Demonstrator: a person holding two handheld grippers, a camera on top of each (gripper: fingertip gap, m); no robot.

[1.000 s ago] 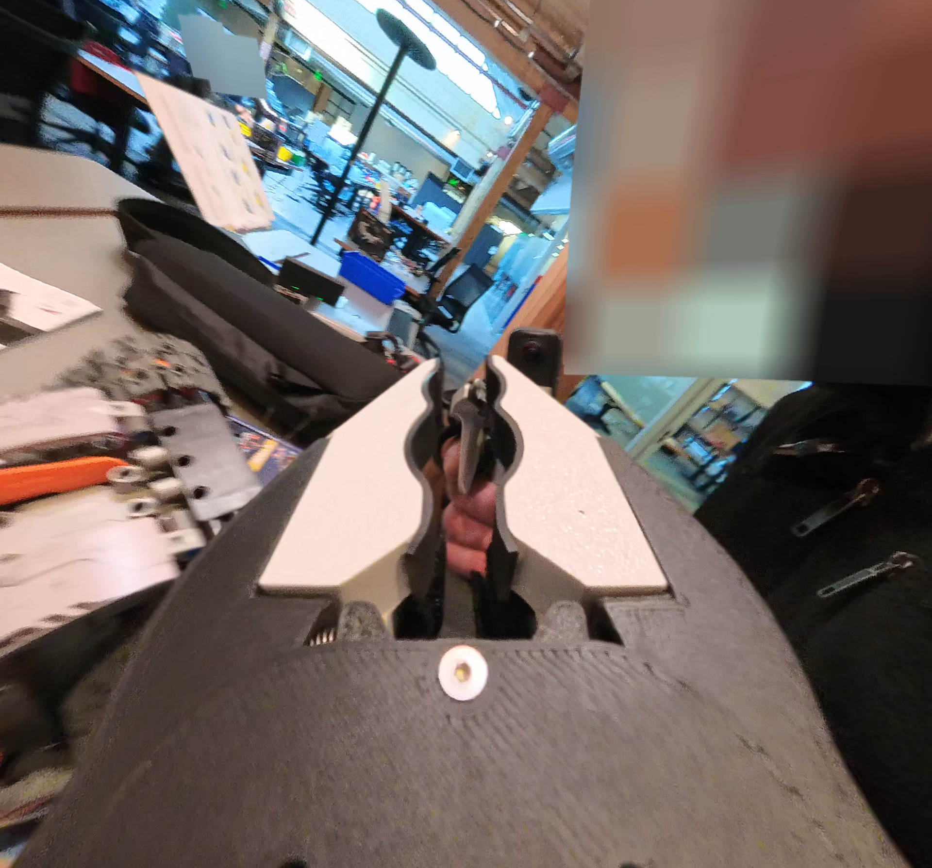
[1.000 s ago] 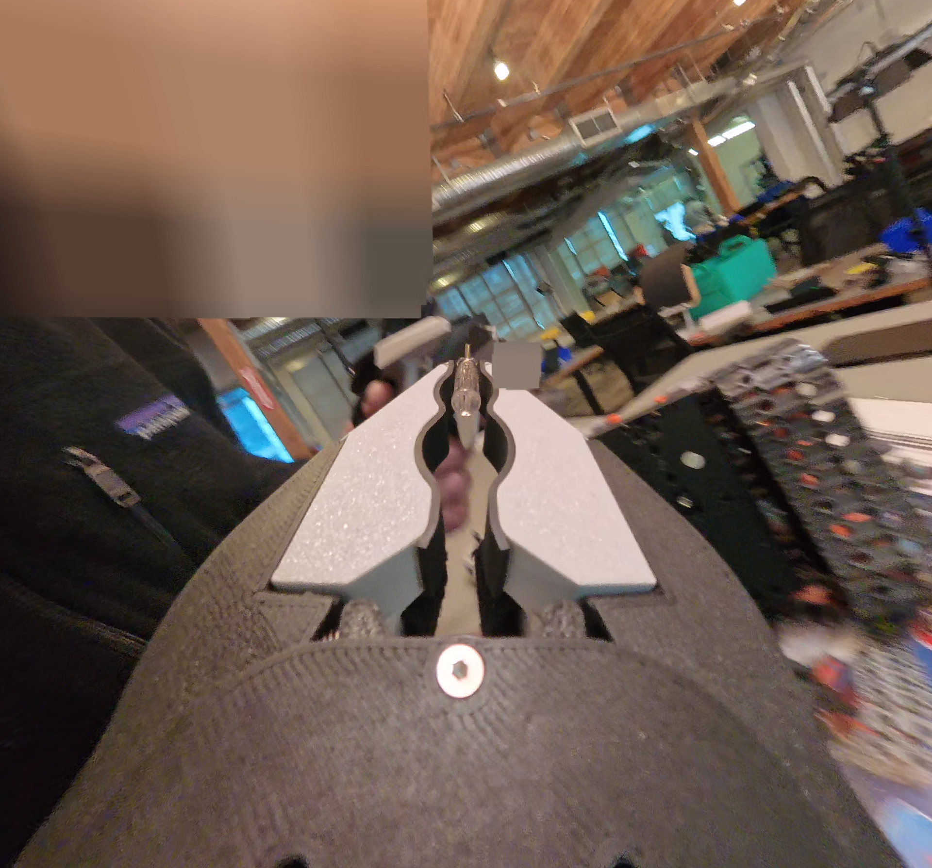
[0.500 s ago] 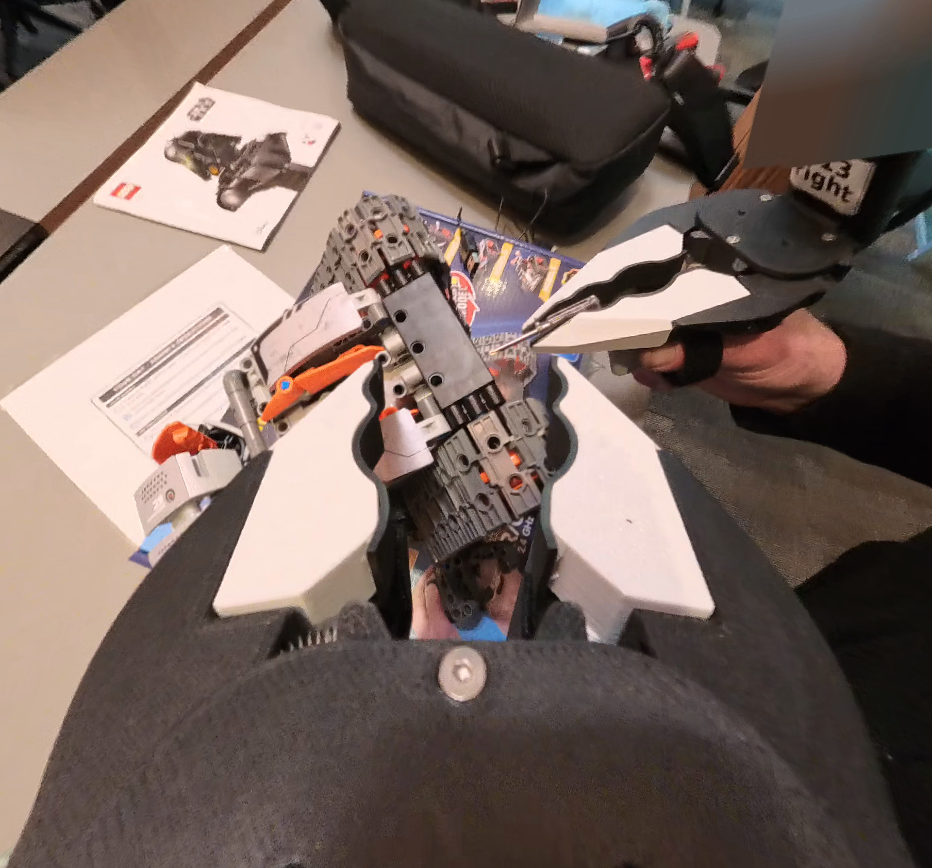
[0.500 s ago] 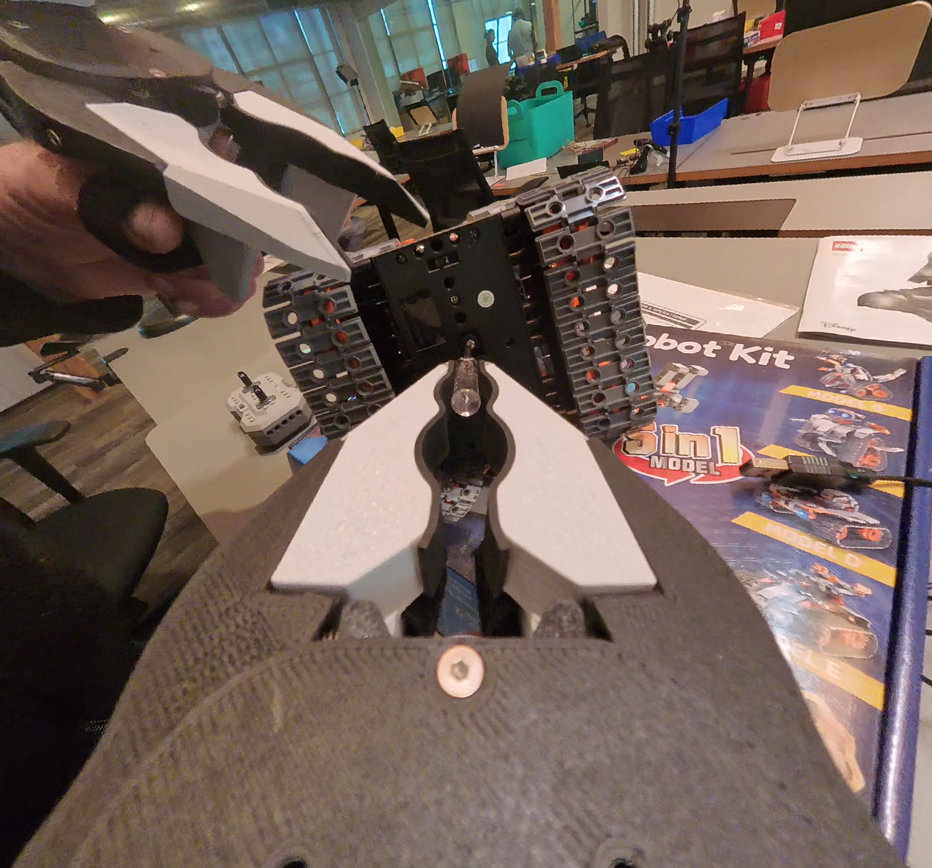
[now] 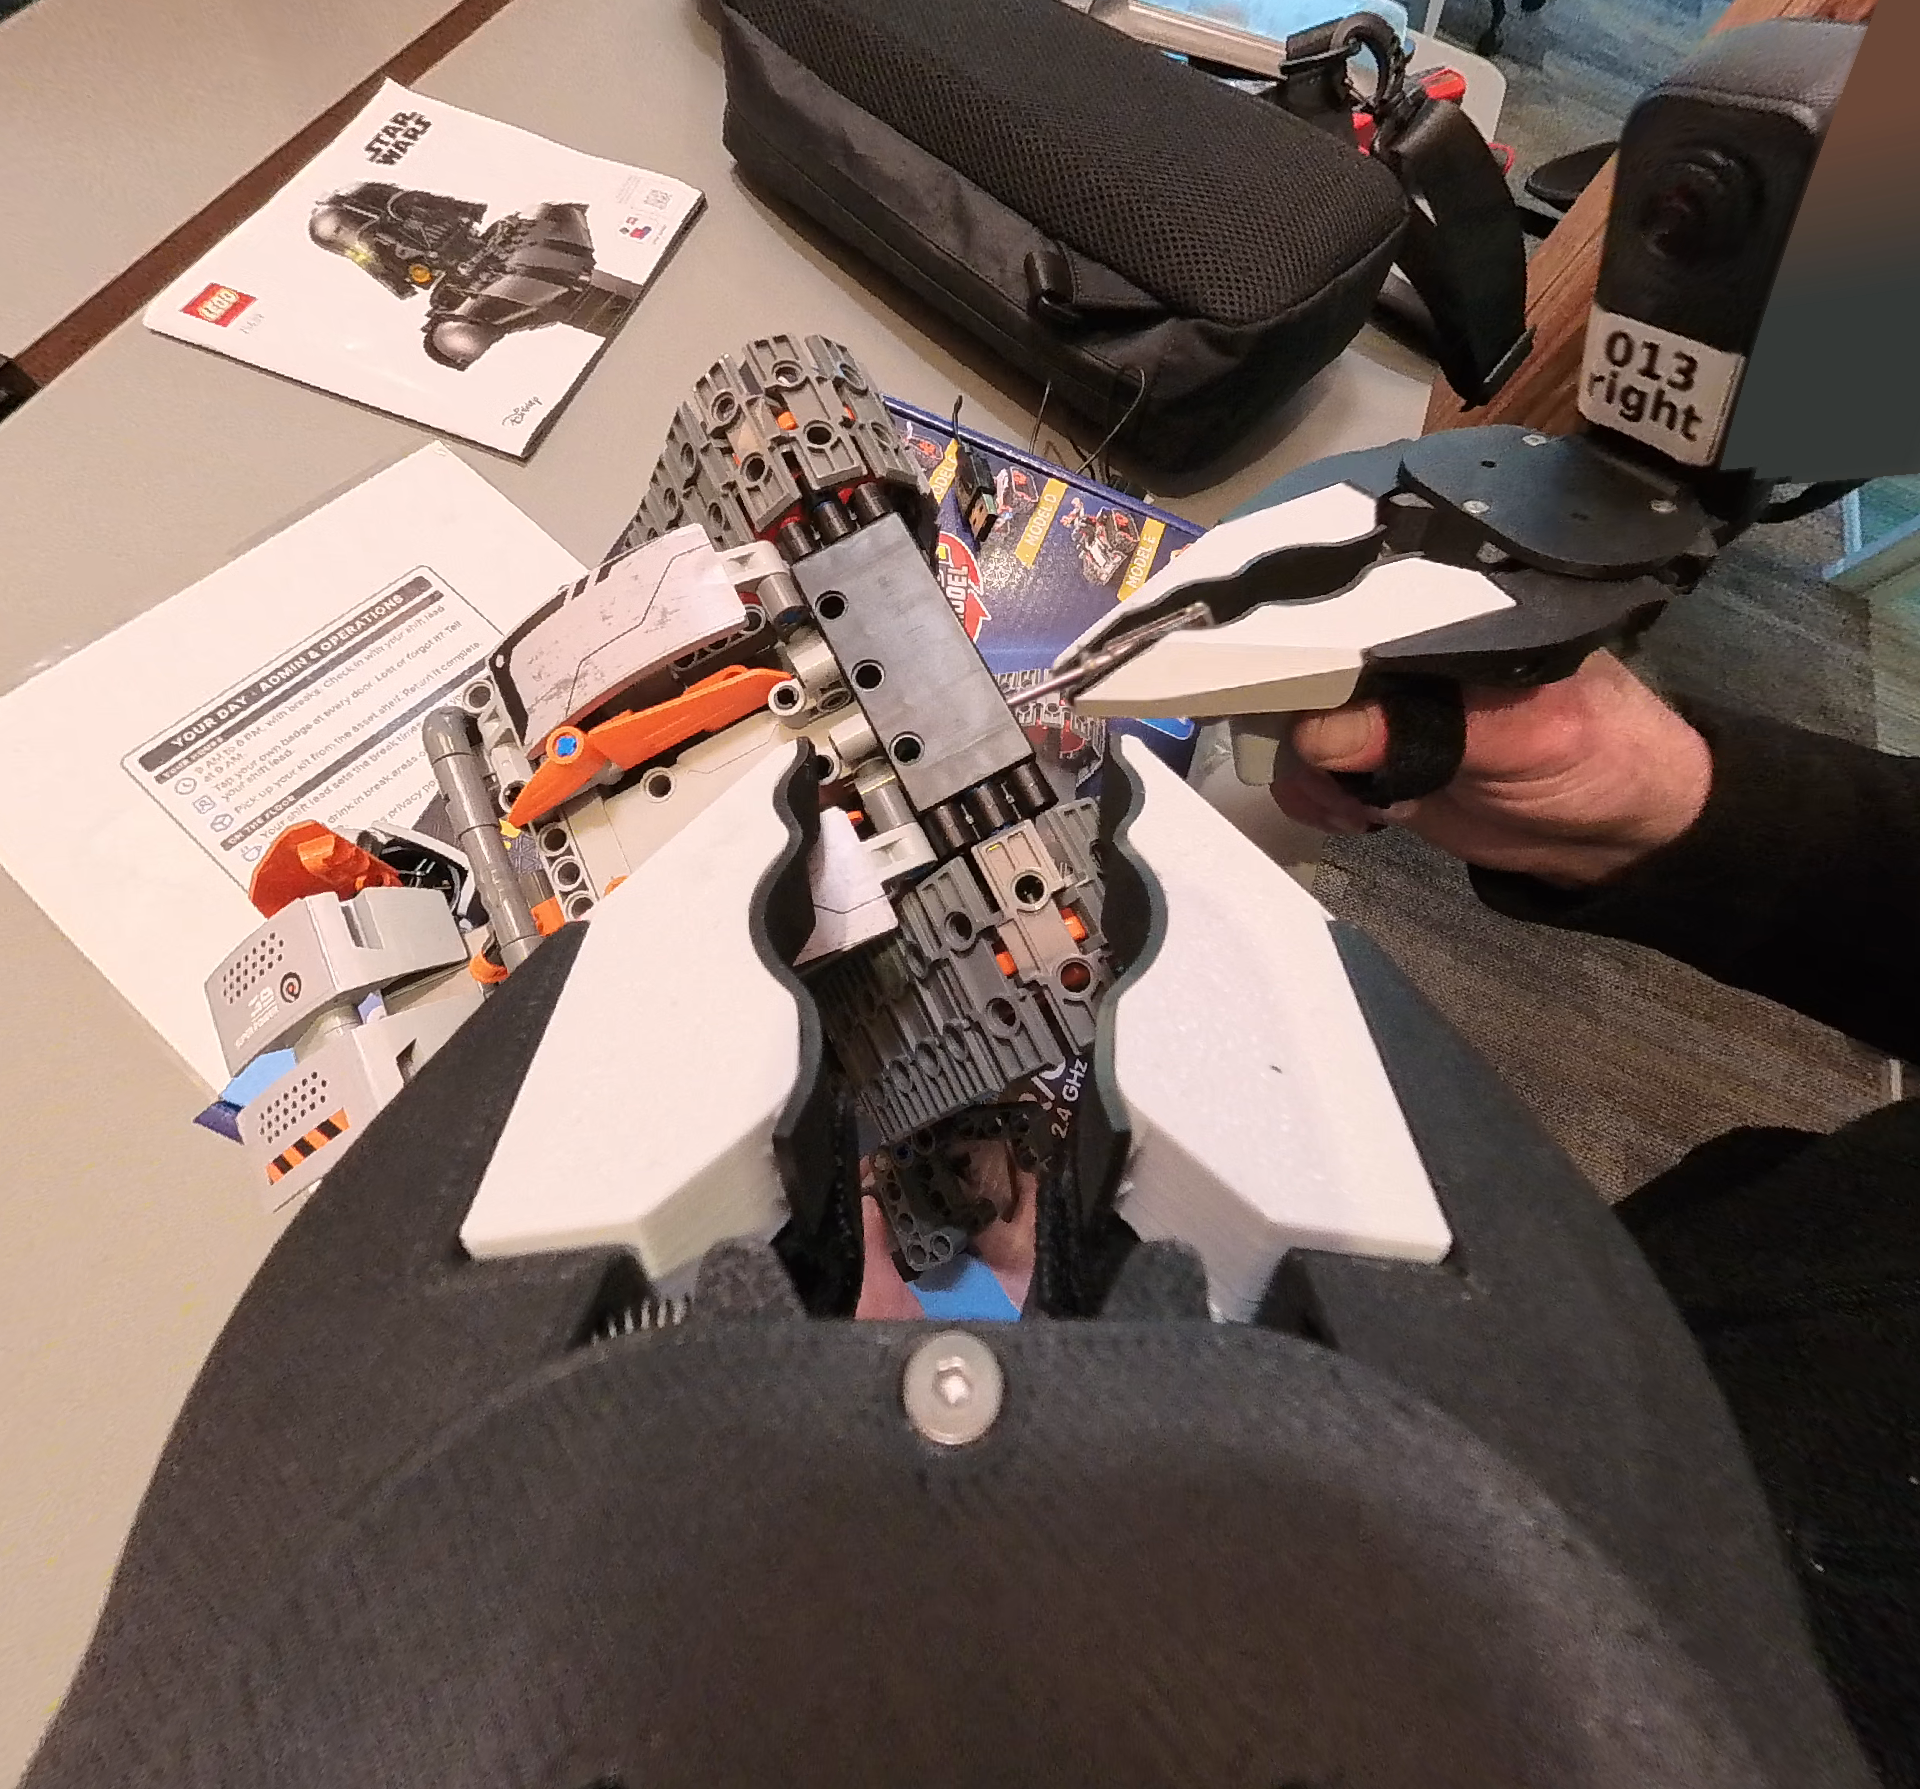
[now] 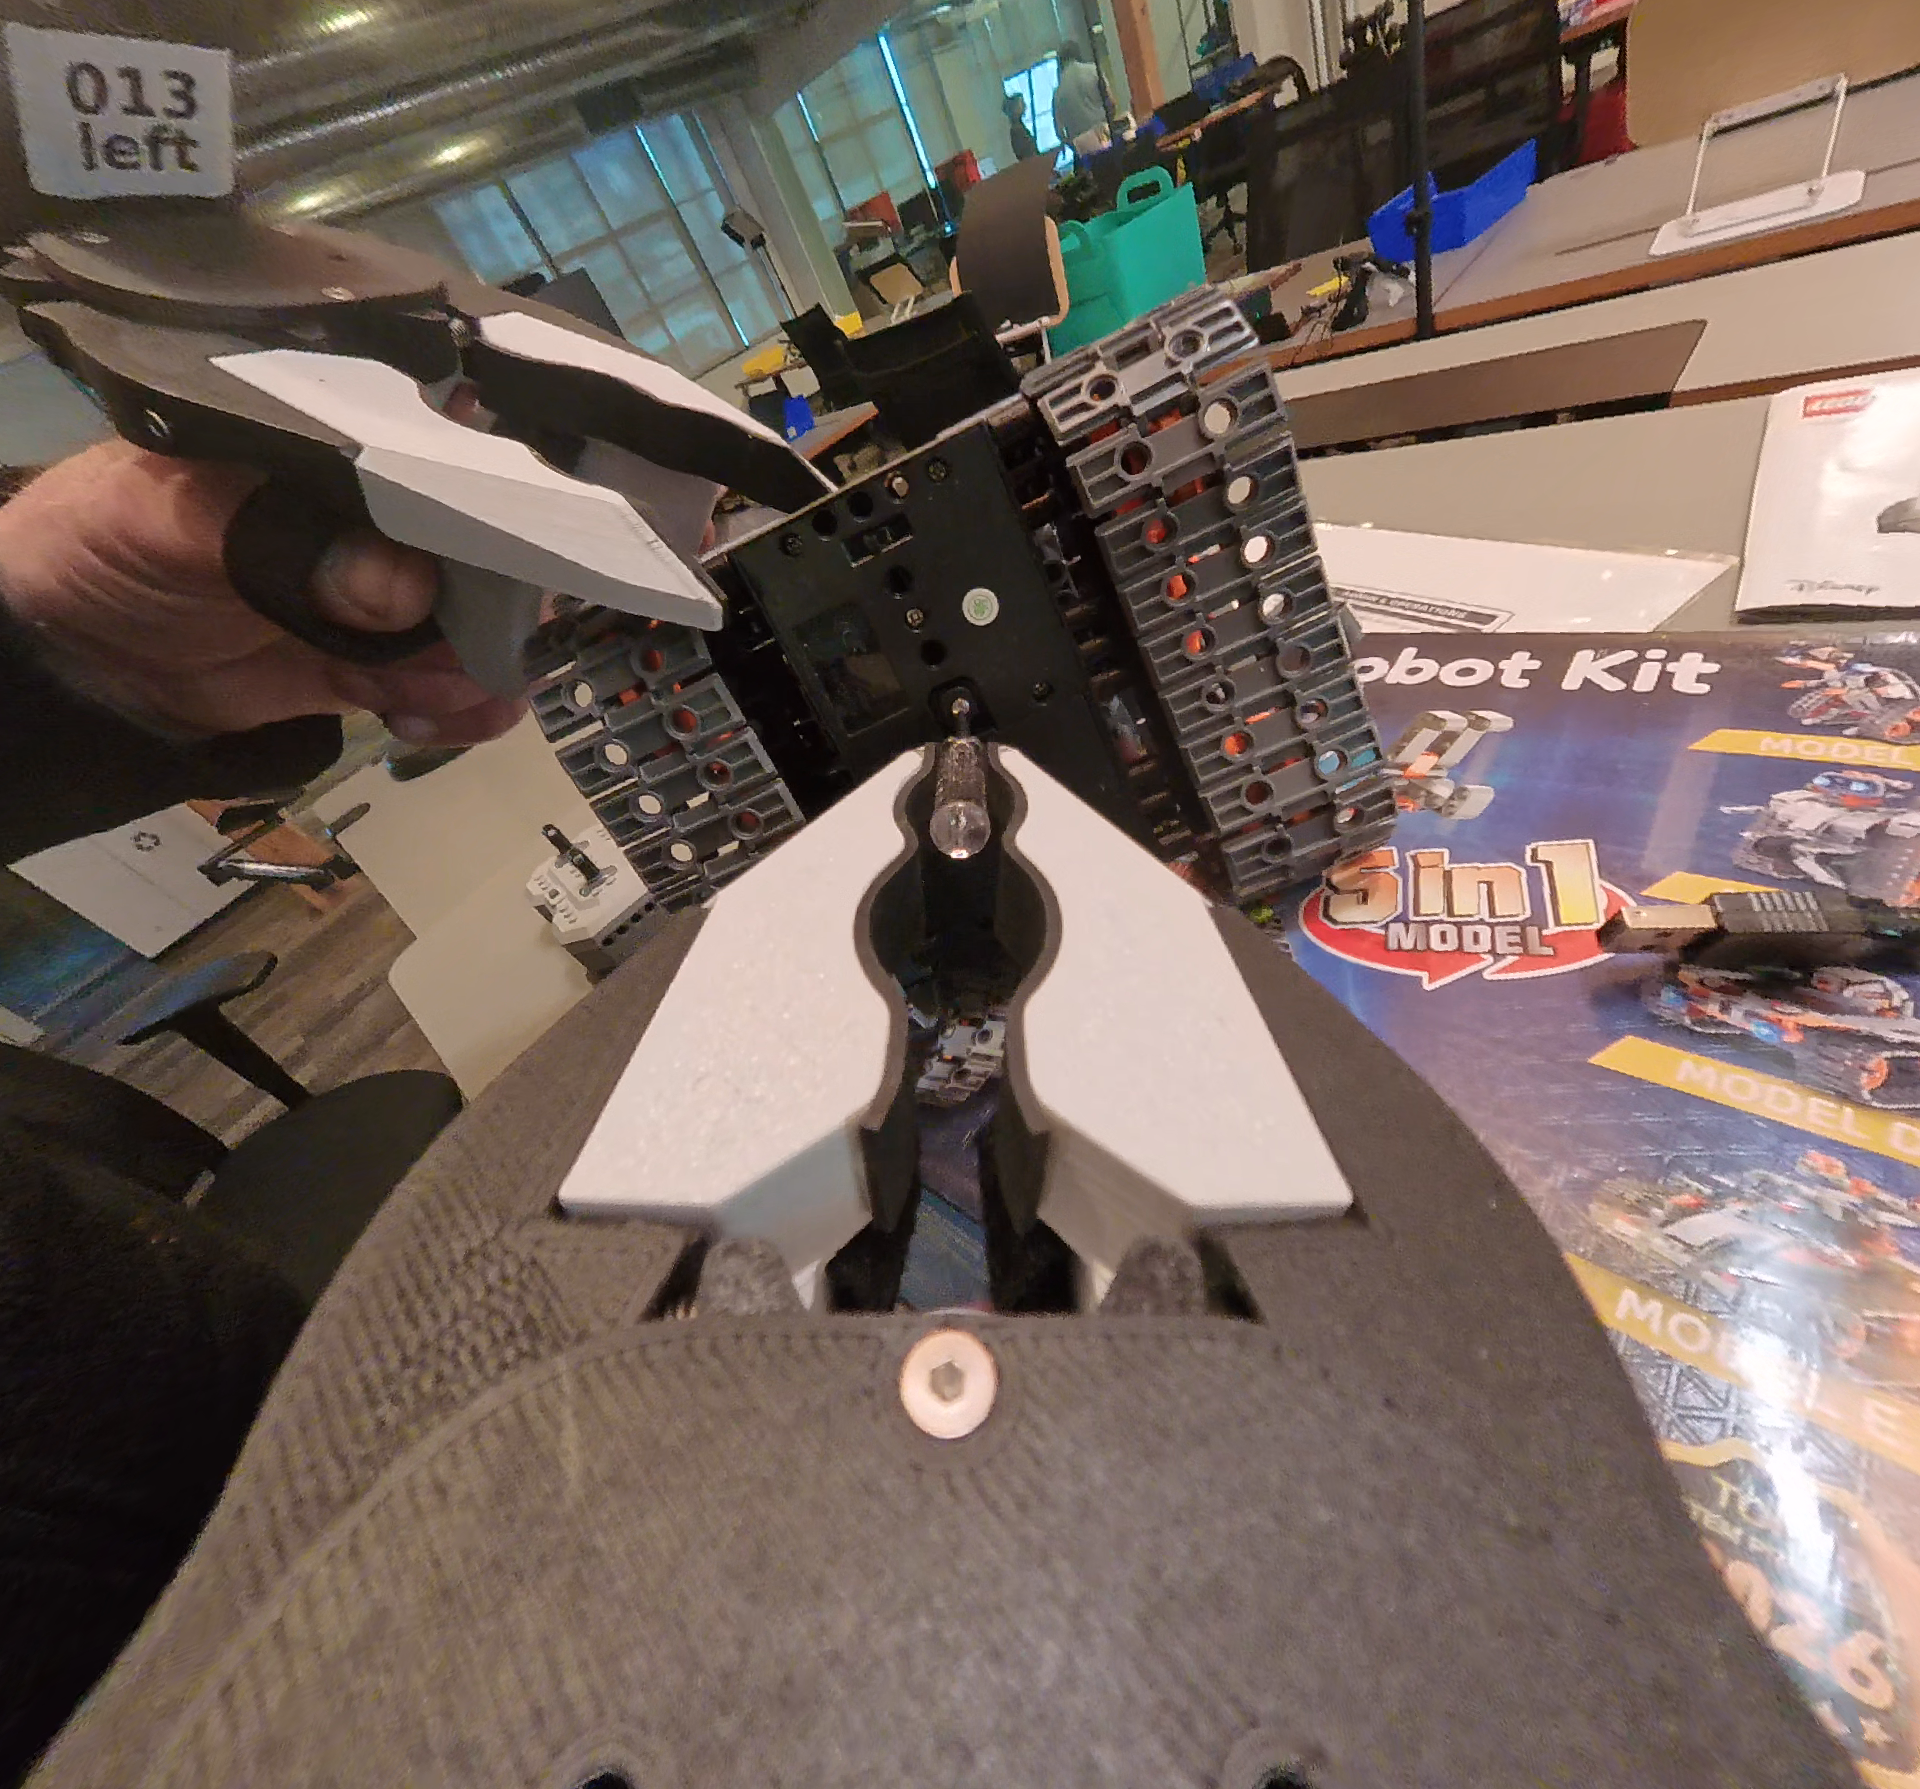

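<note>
A grey and black tracked toy robot (image 5: 894, 659) with orange and white parts is tipped up on its side over a blue box. My left gripper (image 5: 966, 773) is shut on one grey tread and holds the robot tilted. It also shows in the right wrist view (image 6: 769, 544), gripping the robot's edge. My right gripper (image 6: 961, 757) is shut on a small metal screwdriver (image 6: 956, 794). The screwdriver tip sits at a hole in the robot's black underside (image 6: 894, 617). In the left wrist view the right gripper (image 5: 1091, 669) comes in from the right with the screwdriver (image 5: 1132, 638).
The blue printed kit box (image 6: 1662, 1012) lies under the robot, with a USB plug (image 6: 1714, 913) on it. A booklet (image 5: 426, 253), a white sheet (image 5: 208, 700), a grey controller (image 5: 312, 991) and a black bag (image 5: 1039, 139) lie around. The table edge is at the right. There is about 6 cm between the tips of the two grippers.
Both grippers swung down from pointing into the room to the table. The left opened and closed around the robot's tread. The right brought the screwdriver tip up to the black underside.
</note>
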